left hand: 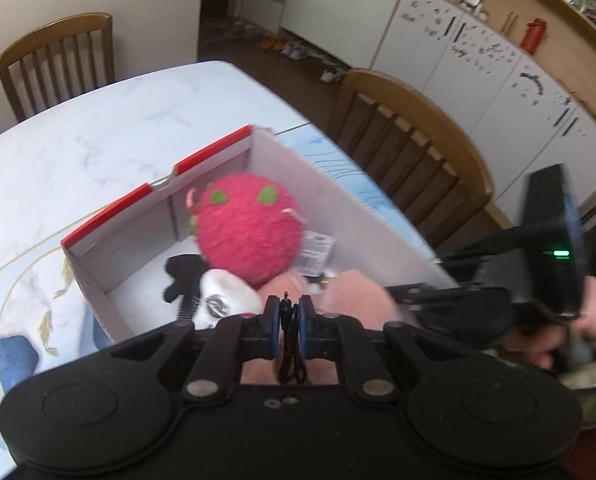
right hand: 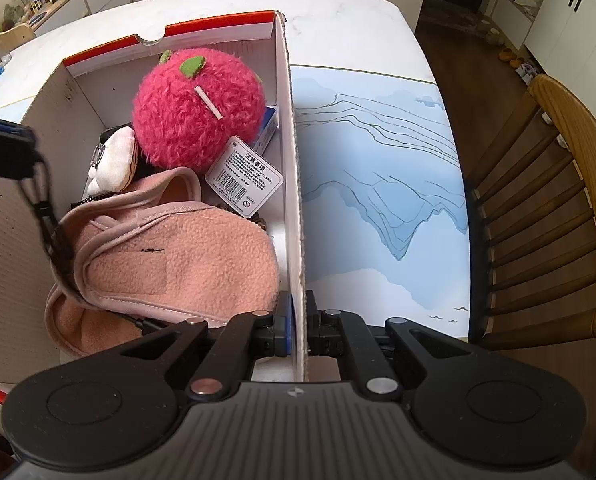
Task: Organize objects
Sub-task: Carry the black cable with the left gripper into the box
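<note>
A white cardboard box with a red rim (left hand: 213, 152) (right hand: 289, 128) stands on the table. Inside lie a red fuzzy plush ball (left hand: 249, 228) (right hand: 197, 108) with a barcode tag (right hand: 243, 176), a pink fleece pouch (left hand: 358, 296) (right hand: 185, 256), a white plush toy (left hand: 221, 292) (right hand: 115, 156) and a small blue box (right hand: 269, 124). My left gripper (left hand: 285, 318) is shut on a thin black cord (left hand: 287, 344) (right hand: 51, 232) above the box. My right gripper (right hand: 298, 320) is shut on the box's right wall, one finger on each side of it.
The box sits on a blue-and-white landscape mat (right hand: 378, 184) on a white marble table (left hand: 97, 128). Wooden chairs (left hand: 410, 152) (right hand: 558, 208) stand at the table's edges. White cabinets (left hand: 458, 52) line the far wall.
</note>
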Available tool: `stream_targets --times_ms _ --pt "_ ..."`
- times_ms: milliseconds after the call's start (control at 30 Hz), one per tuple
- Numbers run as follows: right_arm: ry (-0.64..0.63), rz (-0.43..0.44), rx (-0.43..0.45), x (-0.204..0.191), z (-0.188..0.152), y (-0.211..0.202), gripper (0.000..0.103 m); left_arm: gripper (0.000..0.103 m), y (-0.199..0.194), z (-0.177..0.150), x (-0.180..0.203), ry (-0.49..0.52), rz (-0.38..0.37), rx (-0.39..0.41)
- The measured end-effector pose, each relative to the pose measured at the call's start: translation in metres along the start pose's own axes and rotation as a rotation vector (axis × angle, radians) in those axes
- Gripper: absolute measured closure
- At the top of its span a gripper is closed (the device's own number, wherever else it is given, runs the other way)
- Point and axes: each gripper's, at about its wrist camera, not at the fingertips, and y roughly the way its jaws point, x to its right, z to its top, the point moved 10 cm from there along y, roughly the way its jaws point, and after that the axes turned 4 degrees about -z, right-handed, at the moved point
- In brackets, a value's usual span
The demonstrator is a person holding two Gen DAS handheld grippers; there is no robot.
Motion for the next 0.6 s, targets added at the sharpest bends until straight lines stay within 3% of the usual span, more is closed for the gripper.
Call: stream_targets --times_ms 600 --pt "0.006 0.0 -0.001 0.0 0.0 0.0 0.099 0.092 0.056 -0.001 -0.03 0.032 0.098 -0.103"
